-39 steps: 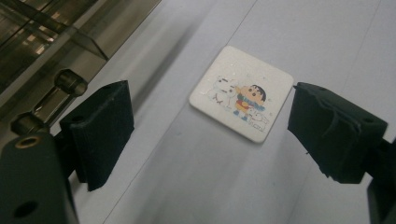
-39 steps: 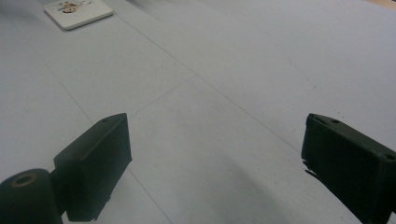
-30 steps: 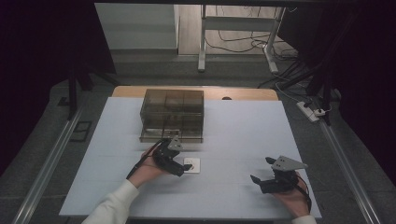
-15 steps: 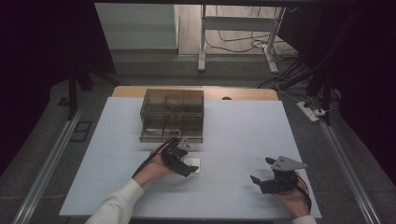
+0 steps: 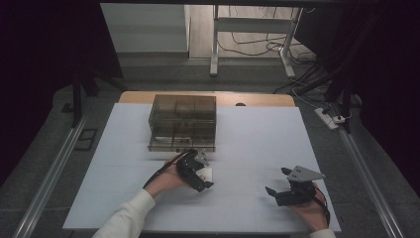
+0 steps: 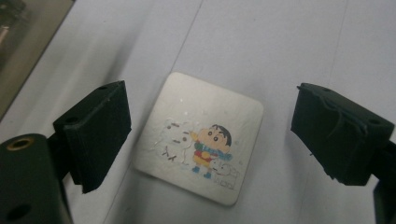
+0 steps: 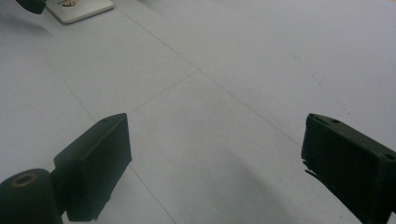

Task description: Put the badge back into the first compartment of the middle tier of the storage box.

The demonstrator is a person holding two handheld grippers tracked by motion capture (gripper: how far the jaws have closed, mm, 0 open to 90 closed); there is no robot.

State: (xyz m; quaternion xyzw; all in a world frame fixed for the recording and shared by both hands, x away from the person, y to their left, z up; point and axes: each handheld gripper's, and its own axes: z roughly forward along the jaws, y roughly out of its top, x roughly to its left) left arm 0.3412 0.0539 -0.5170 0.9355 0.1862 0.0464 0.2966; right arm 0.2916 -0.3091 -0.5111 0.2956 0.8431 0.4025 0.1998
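The left gripper [image 5: 204,174] hangs directly over a small square tile [image 6: 198,144] with a cartoon child printed on it, which lies flat on the white table [image 5: 247,139] just in front of the smoked-plastic drawer box [image 5: 183,122]. In the left gripper view the tile sits between the two black jaws, nearer the left-hand one, with clear table on either side of it; neither pad touches it. The jaws have just been opening and now stand wide apart, holding nothing. The tile is roughly square with rounded corners, so it has no real long axis, but it lies turned a little against the line between the jaws, so that its corners rather than its straight edges point most nearly toward the pads. That skew is the relation the next move seems to hinge on: to pinch the tile by two opposite edges the hand would likely need a slight twist, and a drop close to the table since the tile is thin. The right gripper [image 5: 285,193] rests well apart at the near right of the table, its jaws spread wide and empty over bare surface.
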